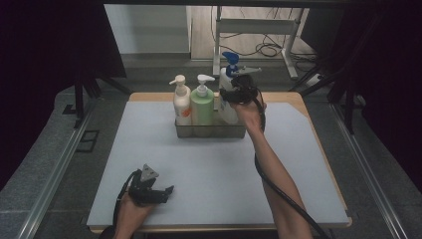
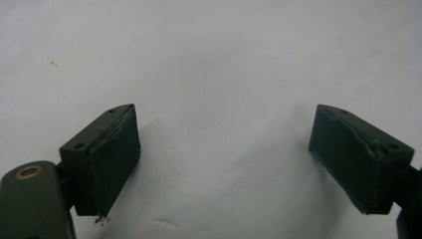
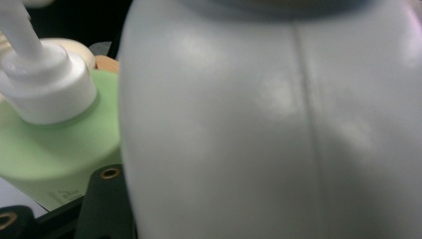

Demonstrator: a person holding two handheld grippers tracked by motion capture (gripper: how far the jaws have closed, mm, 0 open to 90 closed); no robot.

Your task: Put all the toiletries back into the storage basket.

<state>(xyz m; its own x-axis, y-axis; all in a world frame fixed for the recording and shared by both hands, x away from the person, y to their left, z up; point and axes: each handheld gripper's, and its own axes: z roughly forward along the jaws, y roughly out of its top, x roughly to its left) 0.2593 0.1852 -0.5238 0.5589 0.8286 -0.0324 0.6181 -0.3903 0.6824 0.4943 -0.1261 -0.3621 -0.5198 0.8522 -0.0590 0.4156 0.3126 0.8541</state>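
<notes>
two open jaws of the left gripper (image 2: 224, 164) frame bare mat (image 2: 209, 59).

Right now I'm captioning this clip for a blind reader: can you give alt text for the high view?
A person's right gripper is at a white pump bottle with a blue top in a clear tray that also holds a cream and a green pump bottle. The left gripper rests open on the pale grey table mat.

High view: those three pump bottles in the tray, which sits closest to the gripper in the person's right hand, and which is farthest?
1. White bottle with the blue pump, right end of the tray, at the right gripper.
2. Green bottle, in the middle.
3. Cream bottle, left end, farthest.
</notes>
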